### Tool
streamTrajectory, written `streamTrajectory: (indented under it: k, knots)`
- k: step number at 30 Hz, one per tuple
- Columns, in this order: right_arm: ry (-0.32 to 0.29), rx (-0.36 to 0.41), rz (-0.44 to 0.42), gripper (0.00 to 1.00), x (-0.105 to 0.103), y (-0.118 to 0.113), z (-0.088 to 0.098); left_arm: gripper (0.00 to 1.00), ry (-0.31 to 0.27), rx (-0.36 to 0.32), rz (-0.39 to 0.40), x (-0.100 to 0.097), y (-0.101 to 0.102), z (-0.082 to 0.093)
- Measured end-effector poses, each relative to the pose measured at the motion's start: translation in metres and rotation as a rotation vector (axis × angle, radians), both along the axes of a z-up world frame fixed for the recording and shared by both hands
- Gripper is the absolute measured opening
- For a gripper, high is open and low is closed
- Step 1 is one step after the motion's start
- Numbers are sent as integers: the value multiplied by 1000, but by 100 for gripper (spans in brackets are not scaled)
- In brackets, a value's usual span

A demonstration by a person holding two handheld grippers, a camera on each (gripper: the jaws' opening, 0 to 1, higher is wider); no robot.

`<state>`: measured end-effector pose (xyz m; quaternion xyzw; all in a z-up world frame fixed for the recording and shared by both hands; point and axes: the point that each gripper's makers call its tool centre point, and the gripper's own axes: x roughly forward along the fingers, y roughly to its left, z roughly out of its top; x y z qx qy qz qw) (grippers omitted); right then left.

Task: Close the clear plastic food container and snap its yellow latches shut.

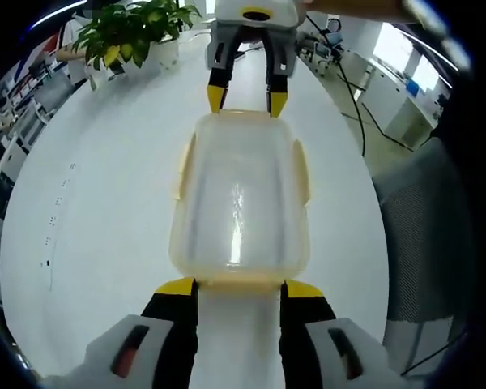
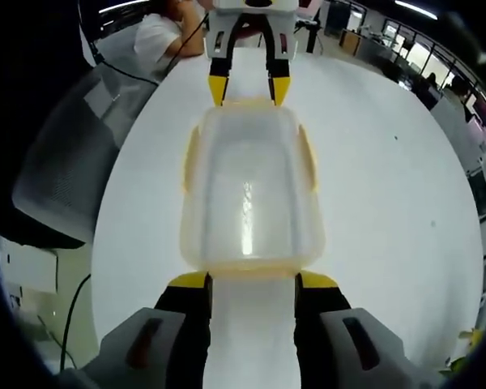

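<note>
Hidden: latch state is proving hard to judge through the cloudy lid
Container (image 1: 240, 203): lying on the white counter (image 1: 105, 243), long axis running between both hand-held grippers
Left hand-held gripper (image 1: 239, 289): jaws spread apart at the near end
Right hand-held gripper (image 2: 252, 283): jaws parted at the opposite end
Surroundings: potted plant (image 1: 134, 32) standing well apart
</note>
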<state>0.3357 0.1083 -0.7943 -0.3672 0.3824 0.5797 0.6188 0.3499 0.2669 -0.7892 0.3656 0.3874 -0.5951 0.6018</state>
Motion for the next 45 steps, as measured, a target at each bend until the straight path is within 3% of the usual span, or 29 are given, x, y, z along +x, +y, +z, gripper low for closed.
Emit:
streamTrajectory:
  k: [13,17,22,25,29,31,33,35,37,38,40,43,45]
  knots:
    - [-34,-18,-9,38,3,-4,3,34,-12,-11,17,-1,1,1]
    - [-33,-9,-54,34,4,-8,7,34,-8,-27,90,1,8,1]
    - [-1,58,-148,35,2,-10,16,33,21,-110,211,-2,9,9]
    - [60,128,-240,35,-2,-7,24,33,71,-173,313,-5,10,13]
    - [117,223,-382,40,1,-2,40,30,148,-306,518,2,8,22]
    - [122,248,-450,36,6,-1,43,27,133,-343,594,8,10,25]
    - [164,278,-521,31,5,5,44,26,170,-367,683,8,10,23]
    - [195,300,-583,34,4,9,42,27,194,-381,723,6,8,21]
    - [186,274,-623,38,5,4,37,27,212,-355,724,0,6,15]
    - [169,268,-628,36,6,1,35,27,209,-351,730,-2,5,13]
    - [206,281,-662,32,2,2,32,27,221,-357,755,-4,1,12]
    - [237,307,-690,31,0,6,26,27,155,-369,759,0,-1,12]
    - [243,300,-676,28,-4,10,21,26,167,-367,783,-2,-1,12]
